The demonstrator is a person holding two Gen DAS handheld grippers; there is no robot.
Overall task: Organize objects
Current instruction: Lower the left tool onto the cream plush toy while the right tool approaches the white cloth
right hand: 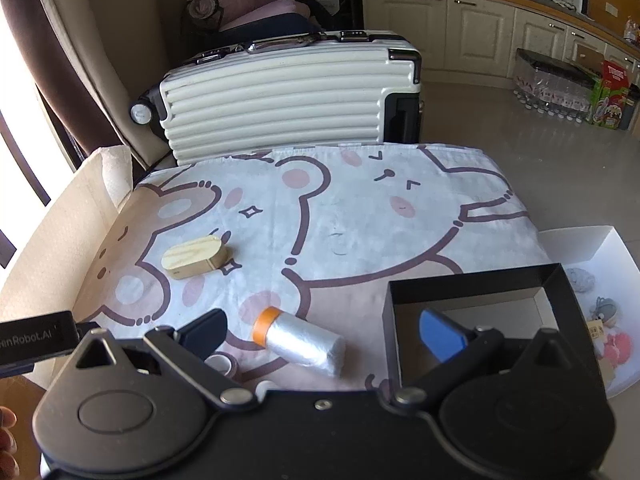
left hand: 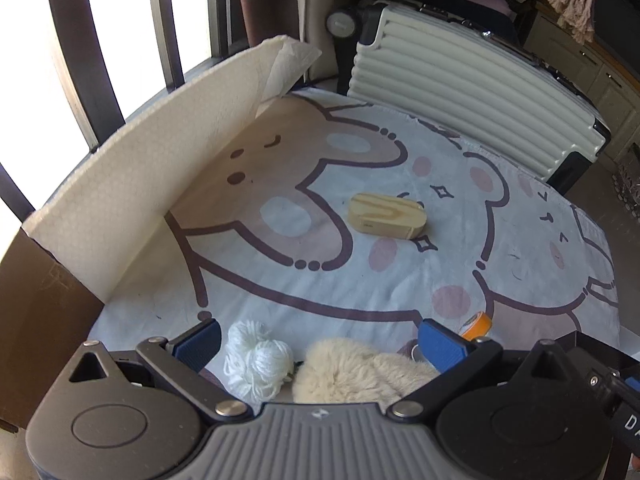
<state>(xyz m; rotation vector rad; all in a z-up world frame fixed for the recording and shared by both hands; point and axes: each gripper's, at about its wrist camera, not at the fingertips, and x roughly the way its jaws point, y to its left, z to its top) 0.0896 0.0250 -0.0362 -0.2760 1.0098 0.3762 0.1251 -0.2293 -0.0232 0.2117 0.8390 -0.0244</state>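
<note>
Both grippers are spread wide, empty. Left gripper [left hand: 320, 344] hangs over yarn [left hand: 256, 360] and a fluffy toy [left hand: 352, 372] at the cloth's [left hand: 360, 288] near edge; only the right gripper's [right hand: 324, 332] view shows the whole roll [right hand: 300, 340], black box [right hand: 472, 284] and white tray [right hand: 616, 248]. Wooden block [right hand: 196, 260] lies mid-cloth.

It is a home: a worktop covered by a cartoon bear cloth [right hand: 360, 216], a white suitcase [right hand: 288, 100] at 12 o'clock, cream kitchen cabinets [right hand: 480, 28] at 2 o'clock.

One wooden box [right hand: 199, 261], one plastic roll [right hand: 301, 340], one yarn ball [left hand: 257, 359], one fluffy toy [left hand: 352, 372], two open boxes [right hand: 472, 280].
</note>
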